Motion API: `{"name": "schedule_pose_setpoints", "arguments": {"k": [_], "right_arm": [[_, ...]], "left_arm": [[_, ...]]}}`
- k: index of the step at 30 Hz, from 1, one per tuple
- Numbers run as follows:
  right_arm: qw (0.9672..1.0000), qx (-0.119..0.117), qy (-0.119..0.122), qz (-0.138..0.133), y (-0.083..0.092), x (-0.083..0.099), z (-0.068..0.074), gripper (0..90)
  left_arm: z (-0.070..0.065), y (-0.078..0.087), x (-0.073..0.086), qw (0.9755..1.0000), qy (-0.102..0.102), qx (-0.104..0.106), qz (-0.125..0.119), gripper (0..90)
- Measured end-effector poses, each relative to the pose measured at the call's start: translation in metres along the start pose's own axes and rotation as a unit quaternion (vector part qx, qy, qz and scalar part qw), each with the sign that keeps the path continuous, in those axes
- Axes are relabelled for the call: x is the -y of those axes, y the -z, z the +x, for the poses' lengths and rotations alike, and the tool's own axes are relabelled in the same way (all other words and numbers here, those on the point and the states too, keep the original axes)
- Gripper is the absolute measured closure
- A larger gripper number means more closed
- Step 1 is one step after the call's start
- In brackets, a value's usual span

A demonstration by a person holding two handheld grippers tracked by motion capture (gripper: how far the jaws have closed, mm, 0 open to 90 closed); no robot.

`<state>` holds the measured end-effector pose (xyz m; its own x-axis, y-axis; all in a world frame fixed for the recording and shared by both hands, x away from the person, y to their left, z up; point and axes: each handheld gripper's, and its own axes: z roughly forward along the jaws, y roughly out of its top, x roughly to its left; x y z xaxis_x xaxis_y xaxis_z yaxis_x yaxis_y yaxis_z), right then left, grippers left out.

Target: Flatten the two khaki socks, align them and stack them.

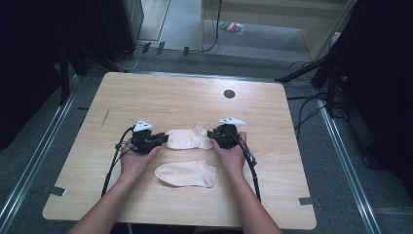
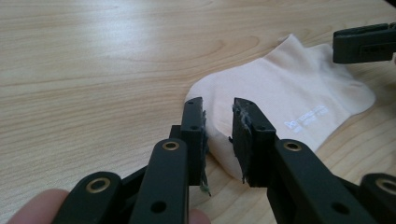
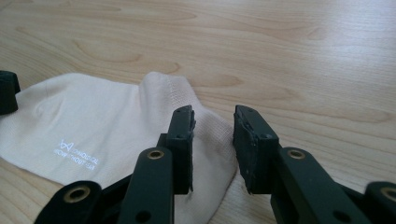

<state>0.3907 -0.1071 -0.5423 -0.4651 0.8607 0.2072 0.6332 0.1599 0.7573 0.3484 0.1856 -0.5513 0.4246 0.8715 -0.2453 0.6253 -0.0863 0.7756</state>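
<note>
Here, a person is standing at the near edge of a pale wooden surface (image 1: pixel 146 92), holding a black two-jaw tool in each hand. The left tool (image 1: pixel 160 140) is sitting at about nine o'clock from the middle of the surface, the right tool (image 1: pixel 213 136) at about three o'clock, and both are pointing inward at the same cream sock (image 1: pixel 189 138) lying flat between them.

In the left gripper view, the left tool (image 2: pixel 218 122) is straddling the rounded end of the sock (image 2: pixel 289 100) — the jaws are standing a little apart with a gap of fabric showing between them, not pressing on it. Small white lettering is showing on the sock's side, and the tip of the other tool is peeking in at two o'clock.

In the right gripper view, the right tool (image 3: pixel 214 128) is likewise hovering over the opposite, ribbed end of the sock (image 3: pixel 93 121), its jaws parted with cloth under the left one and bare wood under the right — no pinch that I can see.

A second cream sock (image 1: pixel 187 173) is lying on its own toward six o'clock, just nearer the person, well clear of both tools. A small dark round hole (image 1: pixel 229 93) is sitting toward twelve o'clock.
</note>
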Motion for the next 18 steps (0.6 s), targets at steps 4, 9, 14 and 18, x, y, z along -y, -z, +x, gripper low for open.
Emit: {"name": "schedule_pose_setpoints", "arguments": {"k": [4,9,14,18], "right_arm": [[0.9998,0.016,0.014,0.003,-0.0024,0.0015,0.0042,71.8],[0.9986,0.037,0.037,0.005,-0.003,0.0032,0.0095,77.8],[0.9974,0.053,0.048,0.004,-0.0026,0.0056,0.012,85.0],[0.9978,0.052,0.041,0.007,-0.0001,0.0058,0.0112,88.8]], "left_arm": [[-0.0008,-0.0012,-0.0005,1.0,0.003,-0.007,0.004,78.0],[-0.0044,-0.0042,-0.0012,0.9995,-0.007,-0.019,0.022,84.8],[-0.0058,-0.0048,-0.0014,0.9994,-0.013,-0.021,0.023,88.6],[-0.0049,-0.0039,-0.0009,0.9995,-0.01,-0.02,0.022,89.6]]}}
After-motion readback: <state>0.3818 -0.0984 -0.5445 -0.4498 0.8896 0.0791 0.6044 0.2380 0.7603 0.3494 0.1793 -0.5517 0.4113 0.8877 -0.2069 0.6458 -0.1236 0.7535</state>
